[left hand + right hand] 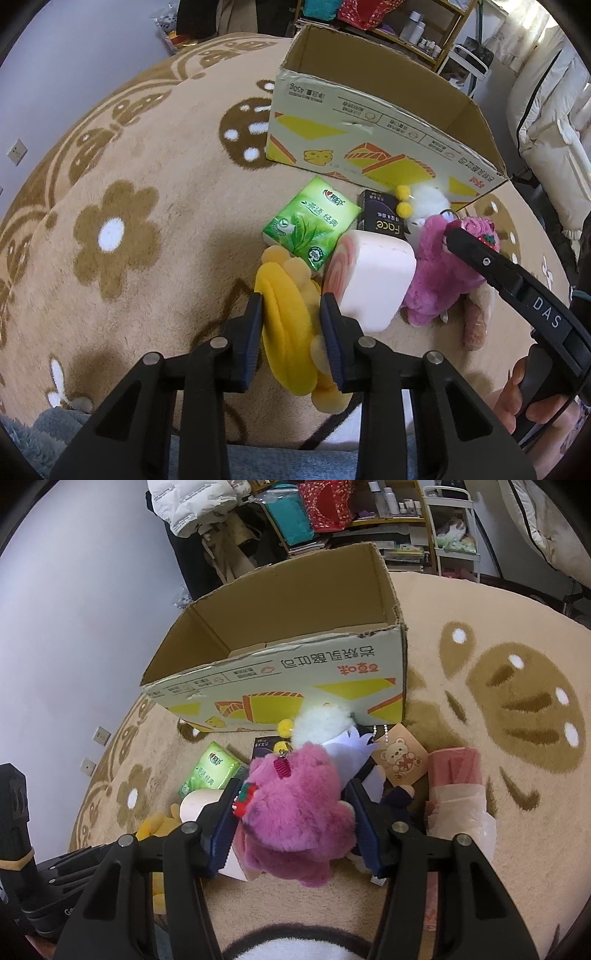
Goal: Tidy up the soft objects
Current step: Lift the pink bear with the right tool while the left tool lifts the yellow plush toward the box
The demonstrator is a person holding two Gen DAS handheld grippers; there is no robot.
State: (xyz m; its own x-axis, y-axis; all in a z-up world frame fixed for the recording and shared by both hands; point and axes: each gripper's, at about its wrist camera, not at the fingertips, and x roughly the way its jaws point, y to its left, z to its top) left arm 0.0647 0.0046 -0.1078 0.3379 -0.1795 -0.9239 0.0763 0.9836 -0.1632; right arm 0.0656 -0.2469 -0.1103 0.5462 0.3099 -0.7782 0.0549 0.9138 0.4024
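My left gripper (291, 302) is shut on a yellow plush toy (286, 328) on the rug. Beside it lie a pink-and-white roll cushion (373, 280), a green tissue pack (312, 221) and a black tissue pack (382, 219). My right gripper (291, 797) has its jaws around a pink plush bear (295, 808), pads touching its sides; the bear also shows in the left wrist view (439, 273). A white fluffy toy (325, 720) lies behind the bear. An open cardboard box (280, 679) stands beyond the pile; it also shows in the left wrist view (369, 147).
A beige rug (147, 184) with brown flower patterns covers the floor. A pink wrapped roll (456, 779) and a bear-print card (400, 760) lie right of the bear. Shelves with clutter (332, 513) stand behind the box. A white padded coat (546, 122) hangs at right.
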